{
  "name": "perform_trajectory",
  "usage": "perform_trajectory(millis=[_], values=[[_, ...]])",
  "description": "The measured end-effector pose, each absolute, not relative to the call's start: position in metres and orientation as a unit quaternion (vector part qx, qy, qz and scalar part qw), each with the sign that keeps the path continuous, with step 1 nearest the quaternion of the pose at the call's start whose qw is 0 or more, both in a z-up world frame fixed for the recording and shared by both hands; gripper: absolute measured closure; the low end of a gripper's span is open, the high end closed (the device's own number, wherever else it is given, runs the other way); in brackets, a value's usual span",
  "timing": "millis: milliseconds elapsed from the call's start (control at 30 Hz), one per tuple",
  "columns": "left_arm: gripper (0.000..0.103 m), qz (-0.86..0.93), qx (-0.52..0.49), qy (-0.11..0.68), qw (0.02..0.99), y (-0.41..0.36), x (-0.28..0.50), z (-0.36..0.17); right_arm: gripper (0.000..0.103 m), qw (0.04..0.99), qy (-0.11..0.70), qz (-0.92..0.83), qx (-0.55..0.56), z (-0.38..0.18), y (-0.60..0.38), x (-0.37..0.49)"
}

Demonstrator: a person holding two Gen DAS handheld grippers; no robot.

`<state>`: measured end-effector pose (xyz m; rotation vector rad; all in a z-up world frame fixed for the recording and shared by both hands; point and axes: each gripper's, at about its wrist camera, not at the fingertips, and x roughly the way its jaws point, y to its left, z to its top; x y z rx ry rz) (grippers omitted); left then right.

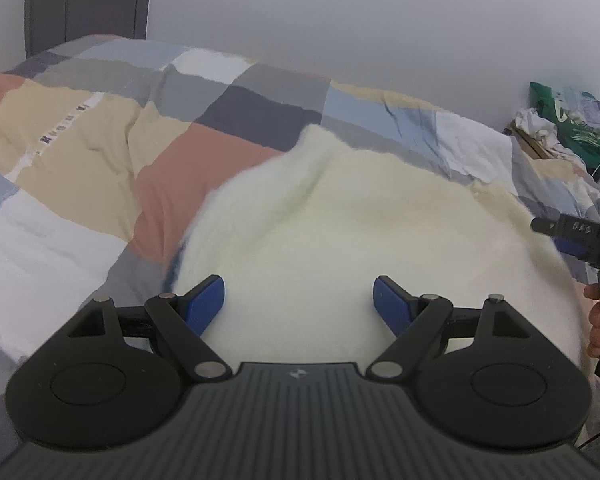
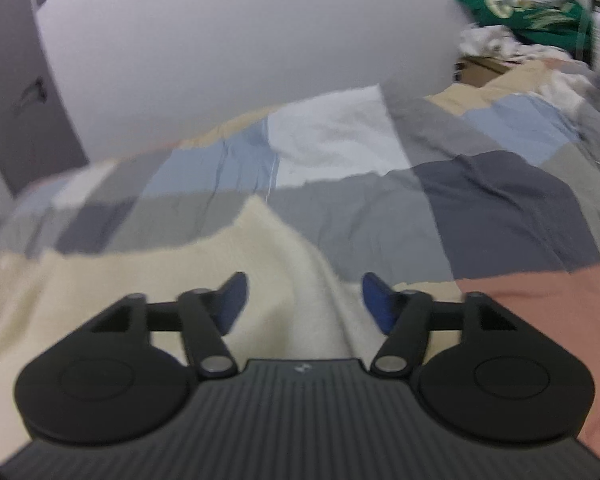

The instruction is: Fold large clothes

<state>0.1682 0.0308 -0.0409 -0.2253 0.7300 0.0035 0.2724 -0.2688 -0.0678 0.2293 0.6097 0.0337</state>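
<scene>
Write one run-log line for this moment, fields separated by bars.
left tool: open, above cream garment | right tool: open, nothing held | garment on patchwork duvet

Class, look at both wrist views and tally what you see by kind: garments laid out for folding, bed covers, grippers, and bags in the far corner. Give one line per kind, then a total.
Garments: 1, the fluffy cream fleece garment
Bed covers: 1, the patchwork checked quilt
Grippers: 2, the left gripper and the right gripper, both with jaws open and empty
Bags: 1, the green printed plastic bag
Total: 5
</scene>
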Motion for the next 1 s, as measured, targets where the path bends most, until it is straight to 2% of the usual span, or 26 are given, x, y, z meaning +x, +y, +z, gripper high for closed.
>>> perform_trajectory(millis=[333, 533, 600, 733, 1000], values=[[0.018, -0.023, -0.109, 0.339, 0.934, 0.005, 0.140, -0.024, 0.025, 0.939, 0.286, 0.096, 0.167, -0.041, -0.252, 0.196], [0.018, -0.031, -0.110, 0.356, 0.928, -0.009, 0.130, -0.030, 0.025, 0.933, 0.300, 0.163, 0.112, -0.047, -0.203, 0.172], [0.018, -0.034, -0.142, 0.372, 0.917, -0.005, 0.127, -0.027, 0.025, 0.931, 0.309, 0.172, 0.085, -0.053, -0.190, 0.175], [0.017, -0.088, -0.238, 0.378, 0.890, 0.011, 0.116, -0.017, 0.025, 0.916, 0.348, 0.172, 0.100, -0.076, -0.186, 0.186], [0.013, -0.118, -0.380, 0.436, 0.807, 0.029, 0.121, -0.061, 0.025, 0.912, 0.354, 0.170, 0.120, -0.079, -0.186, 0.185]])
